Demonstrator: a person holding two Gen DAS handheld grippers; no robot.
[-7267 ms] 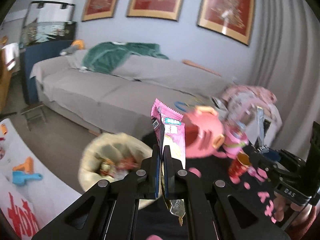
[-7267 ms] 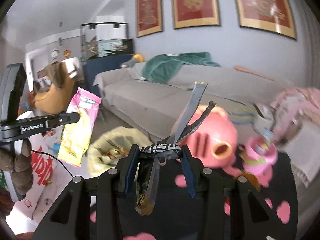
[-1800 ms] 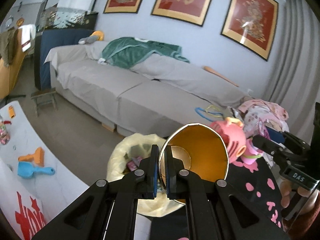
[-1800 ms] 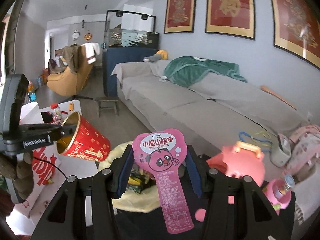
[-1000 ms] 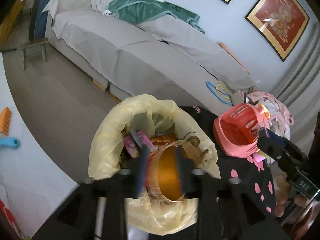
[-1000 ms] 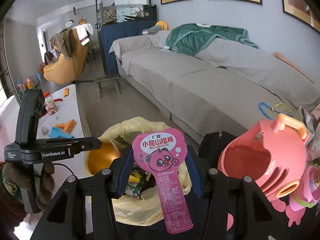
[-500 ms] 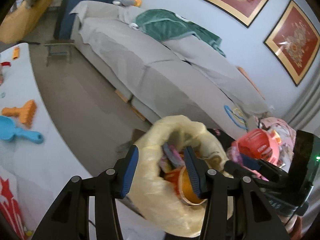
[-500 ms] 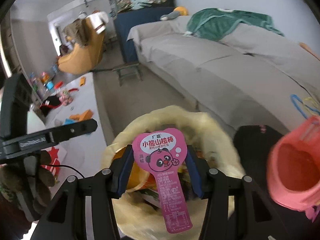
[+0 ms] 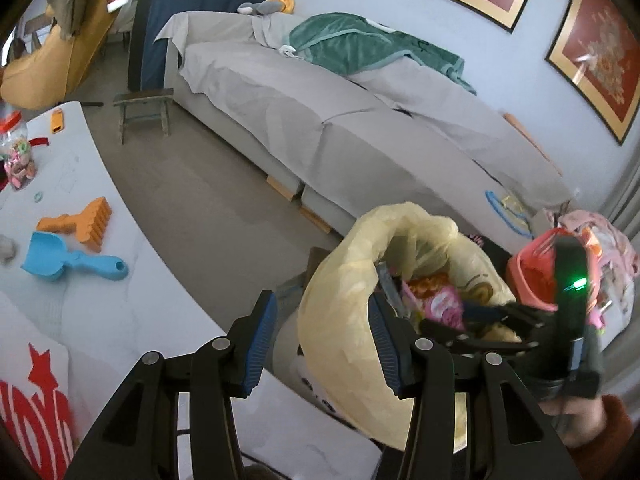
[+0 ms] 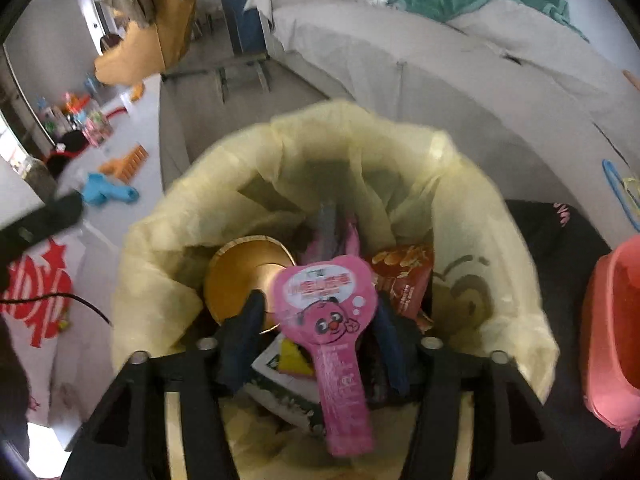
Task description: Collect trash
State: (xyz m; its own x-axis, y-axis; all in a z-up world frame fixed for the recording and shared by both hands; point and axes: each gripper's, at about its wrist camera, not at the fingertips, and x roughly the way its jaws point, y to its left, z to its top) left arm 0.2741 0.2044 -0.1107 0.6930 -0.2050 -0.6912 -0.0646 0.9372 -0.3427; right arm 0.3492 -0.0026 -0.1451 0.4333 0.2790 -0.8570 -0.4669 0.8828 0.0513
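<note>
Soft, even daylight on both my wrist views, nothing dim, and the only real glare is a white glint on the glass of the red gold-framed picture (image 9: pixel 592 56). My right view is motion-smeared, so the pink heart-shaped wrapper (image 10: pixel 328 320) and the pale yellow plastic bin bag (image 10: pixel 352 148) look mushy. My left view is sharper, though both bend hard into black fisheye corners.

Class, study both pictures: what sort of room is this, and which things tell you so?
Most likely a home living room: a long grey sofa under framed pictures, with children's toys such as a blue scoop lying about.
</note>
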